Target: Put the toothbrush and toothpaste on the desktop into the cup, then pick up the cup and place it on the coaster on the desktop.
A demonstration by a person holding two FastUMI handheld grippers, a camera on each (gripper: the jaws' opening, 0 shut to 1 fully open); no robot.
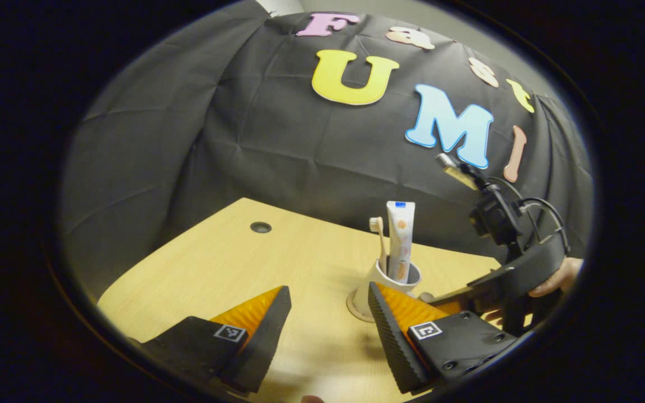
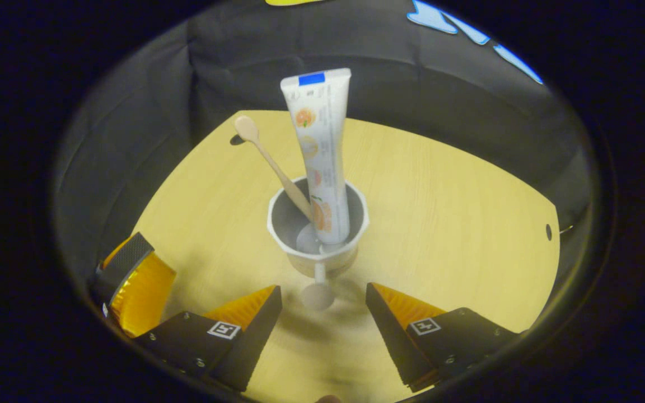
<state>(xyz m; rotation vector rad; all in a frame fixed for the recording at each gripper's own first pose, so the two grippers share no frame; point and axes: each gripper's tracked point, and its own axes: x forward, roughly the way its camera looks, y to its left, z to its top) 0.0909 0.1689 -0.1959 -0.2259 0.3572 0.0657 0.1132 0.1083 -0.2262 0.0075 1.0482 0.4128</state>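
Orange-backed fingers of my right gripper [image 2: 322, 310] are spread wide with nothing between them, just short of the cup's little handle knob. Straight ahead, the white cup [image 2: 317, 224] holds the toothpaste [image 2: 322, 151] and wooden toothbrush [image 2: 275, 165], both leaning on the rim so they stay put. My left gripper [image 1: 328, 330] is spread too, hanging back. Beyond its right finger the coaster [image 1: 356, 309] peeks out under the cup, I think; mostly hidden.
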